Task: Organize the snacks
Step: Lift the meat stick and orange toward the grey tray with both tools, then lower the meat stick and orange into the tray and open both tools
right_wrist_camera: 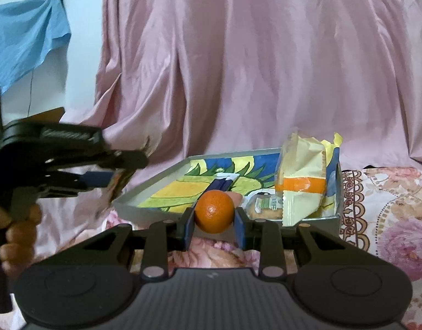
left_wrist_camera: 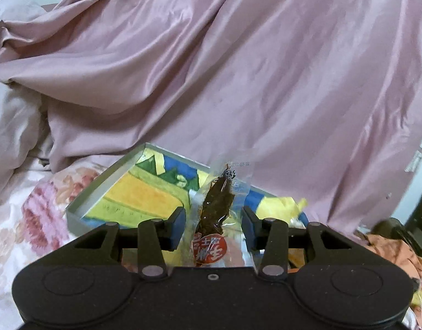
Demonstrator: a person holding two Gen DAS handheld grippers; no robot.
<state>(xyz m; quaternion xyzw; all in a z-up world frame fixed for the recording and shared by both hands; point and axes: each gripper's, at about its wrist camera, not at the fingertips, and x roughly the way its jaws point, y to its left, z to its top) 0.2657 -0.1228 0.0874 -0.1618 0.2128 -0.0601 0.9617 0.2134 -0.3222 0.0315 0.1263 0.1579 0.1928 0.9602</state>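
While the right hand-held gripper [right_wrist_camera: 214, 221] clamps an orange [right_wrist_camera: 214, 211] before the tray [right_wrist_camera: 156, 177], the left hand-held gripper [left_wrist_camera: 213, 220] stands wide. A snack packet [left_wrist_camera: 215, 214] sits between its fingers, contact unclear.

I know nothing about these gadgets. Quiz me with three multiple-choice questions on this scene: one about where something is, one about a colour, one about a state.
1. Where does the yellow snack bag stand?
A. on the floor
B. inside the tray, at its right end
C. on the blue cloth

2. What colour is the band around that bag?
A. orange
B. green
C. black

3. How does the right gripper stand with the orange fruit?
A. far from it
B. the fruit sits between its fingers
C. lying on top of it

Answers:
1 B, the bag leans up within the tray's right rim.
2 A, an orange strip crosses its middle.
3 B, both blue pads flank the fruit, in front of the tray's near rim.
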